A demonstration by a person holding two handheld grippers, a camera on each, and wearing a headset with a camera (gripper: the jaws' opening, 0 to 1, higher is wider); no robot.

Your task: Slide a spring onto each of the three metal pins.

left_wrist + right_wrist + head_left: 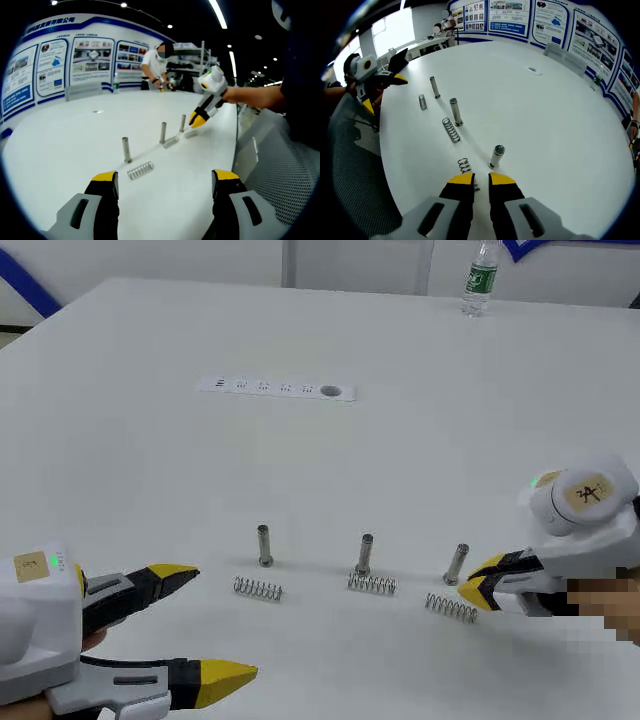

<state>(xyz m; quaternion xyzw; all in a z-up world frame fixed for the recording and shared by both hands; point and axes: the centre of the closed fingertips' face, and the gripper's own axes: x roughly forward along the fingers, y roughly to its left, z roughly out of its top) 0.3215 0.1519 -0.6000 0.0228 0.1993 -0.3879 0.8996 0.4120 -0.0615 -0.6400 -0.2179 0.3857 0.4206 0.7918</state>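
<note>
At the right claw's [481, 177] tips, toward 11 o'clock, lies one spring [464, 165]; its jaws are nearly together, and whether they pinch it I cannot tell. Left claw [220, 622] gapes wide, holding nothing. Three springs lie flat on the table [150, 460], one just beside each of three upright pins [365, 554].

Top of bottle [480, 282] cut by upper edge. Body of left gripper [215, 623] cut at bottom-left corner. Close end of nearest spring [464, 164] hidden behind right gripper [476, 178] tips, can't tell if pinched. Text on posters [51, 62] too small to read.
</note>
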